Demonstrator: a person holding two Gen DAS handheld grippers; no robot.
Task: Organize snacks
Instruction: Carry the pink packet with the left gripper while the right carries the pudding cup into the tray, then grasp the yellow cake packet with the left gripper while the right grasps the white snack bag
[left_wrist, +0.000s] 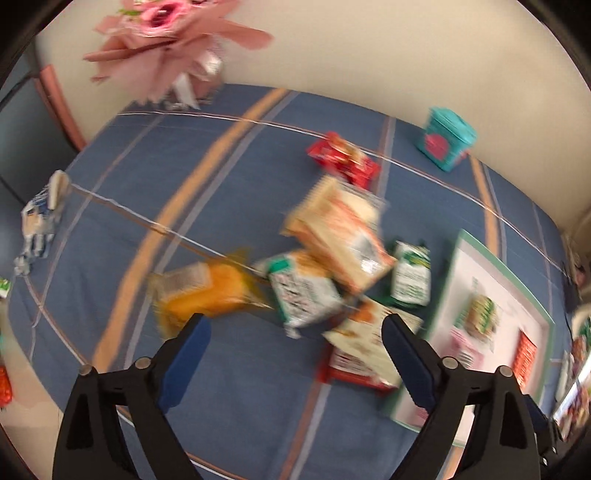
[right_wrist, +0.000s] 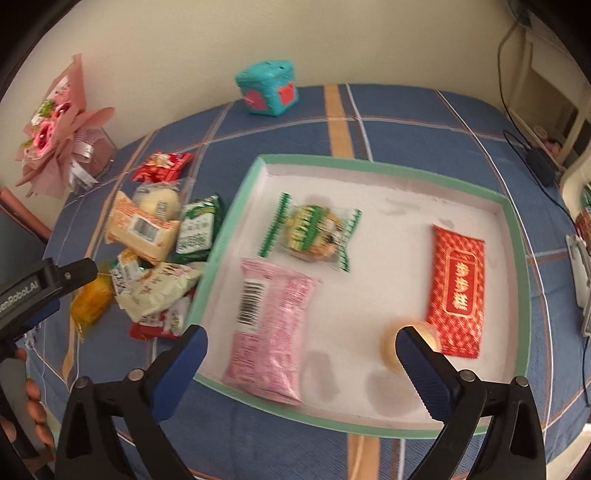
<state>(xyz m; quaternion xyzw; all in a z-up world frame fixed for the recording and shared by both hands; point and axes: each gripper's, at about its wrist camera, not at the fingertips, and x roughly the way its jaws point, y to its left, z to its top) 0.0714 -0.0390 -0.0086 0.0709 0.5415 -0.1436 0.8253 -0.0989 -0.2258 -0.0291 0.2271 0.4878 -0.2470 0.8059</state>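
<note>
- My left gripper (left_wrist: 293, 326) hangs over the blue plaid tablecloth (left_wrist: 229, 155) with its jaws spread wide and nothing between them; the view is smeared with blur.
- Just ahead of it sits the loose pile of snacks: an orange-yellow packet (left_wrist: 207, 291) nearest the left finger, a green-and-white packet (left_wrist: 304, 291) beside it, and a tan-and-orange packet (left_wrist: 341, 232) lying on top of the heap.
- A red wrapper (left_wrist: 345, 157) lies apart at the far side of the pile, and a small green-and-white sachet (left_wrist: 412, 275) sits between the pile and the tray.
- My right gripper (right_wrist: 301, 338) hovers above the near edge of the shallow white cardboard tray with a green rim (right_wrist: 388, 166), jaws released, gripping nothing.
- Inside the tray: a pink foil packet (right_wrist: 269, 332) straight ahead between my fingers, a green-edged clear-wrapped round cake (right_wrist: 312, 232) beyond it, a red patterned packet with gold characters (right_wrist: 458, 286) on the right, and a small round pale pastry (right_wrist: 391, 345) partly hidden behind my right finger.
- Around the table: a teal box with red hearts (right_wrist: 269, 88) near the wall, and a pink paper bouquet (right_wrist: 55, 133) at the far left corner.
- The other gripper's black body pokes in at the left edge, close beside the pile.
</note>
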